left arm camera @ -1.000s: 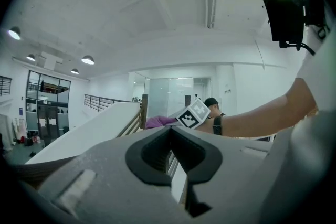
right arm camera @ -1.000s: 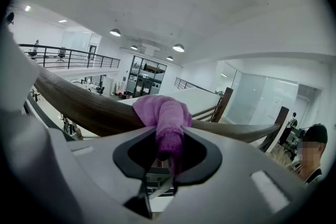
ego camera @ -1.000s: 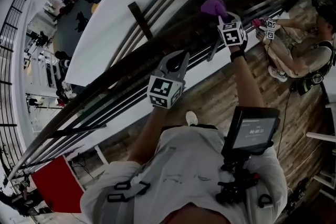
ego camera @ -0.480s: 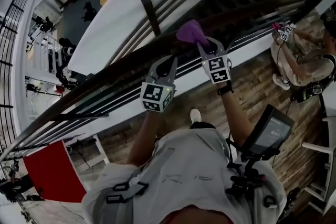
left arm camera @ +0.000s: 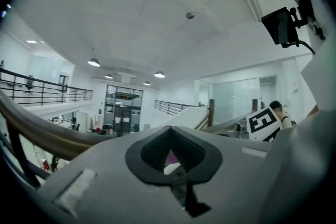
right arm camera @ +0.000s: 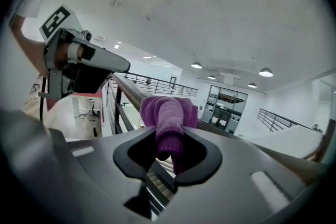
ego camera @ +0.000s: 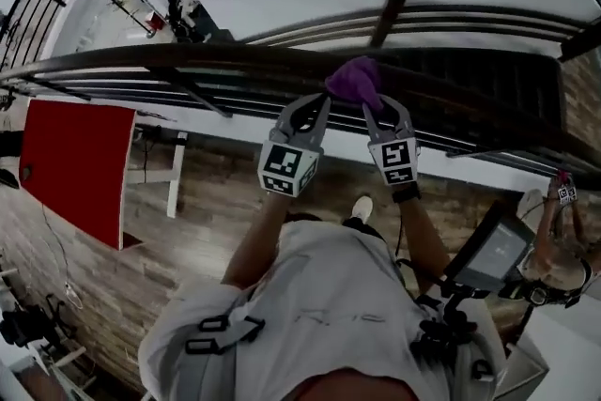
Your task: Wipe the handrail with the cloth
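Cloth [ego camera: 355,80] moved left along handrail [ego camera: 188,59], right gripper [ego camera: 383,106] holding.

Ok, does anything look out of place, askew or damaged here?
Nothing stands out. The right hand-held gripper is shut on the purple cloth, bunched against the dark handrail; the left hand-held gripper sits shut beside it. The rail looks intact.
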The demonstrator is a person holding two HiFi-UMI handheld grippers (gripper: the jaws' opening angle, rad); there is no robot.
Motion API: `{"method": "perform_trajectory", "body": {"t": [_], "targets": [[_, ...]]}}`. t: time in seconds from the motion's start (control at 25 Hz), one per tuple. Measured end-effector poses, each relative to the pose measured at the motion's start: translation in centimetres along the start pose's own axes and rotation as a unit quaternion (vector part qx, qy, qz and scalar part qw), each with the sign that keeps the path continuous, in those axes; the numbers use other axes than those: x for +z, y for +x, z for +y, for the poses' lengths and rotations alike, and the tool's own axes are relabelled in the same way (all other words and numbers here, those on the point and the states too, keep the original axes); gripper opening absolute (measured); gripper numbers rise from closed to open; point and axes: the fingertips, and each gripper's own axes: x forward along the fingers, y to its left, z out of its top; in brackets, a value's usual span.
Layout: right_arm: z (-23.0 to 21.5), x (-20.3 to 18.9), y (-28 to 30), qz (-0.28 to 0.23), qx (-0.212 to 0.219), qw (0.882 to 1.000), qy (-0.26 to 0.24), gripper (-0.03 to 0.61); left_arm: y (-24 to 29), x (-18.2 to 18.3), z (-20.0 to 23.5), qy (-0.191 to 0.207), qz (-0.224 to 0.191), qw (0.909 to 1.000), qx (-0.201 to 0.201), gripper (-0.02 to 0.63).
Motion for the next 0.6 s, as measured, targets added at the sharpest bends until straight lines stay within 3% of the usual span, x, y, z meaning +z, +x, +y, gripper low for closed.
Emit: {"method": "perform_trajectory", "body": {"t": [0.2, 0.4, 0.6], "targets": [[11.7, 2.5, 7.3, -0.005, 0.119, 0.992, -0.05, 0.091, -8.0, -0.4, 10.1, -0.019, -0.015, 0.9927, 0.118, 0.002], [23.2, 4.4, 14.8, 0.023, 0.225, 0.972, -0.067, 0.091, -17.4, -1.1, 19.7, -0.034, -0.021, 0.9715, 0.234, 0.002], [31.7, 5.3, 23.2, 0.039, 0.261, 0.961, -0.089, 0.091, -24.8, -4.4, 26.3, -0.062, -0.005, 0.9508, 0.303, 0.002]]}}
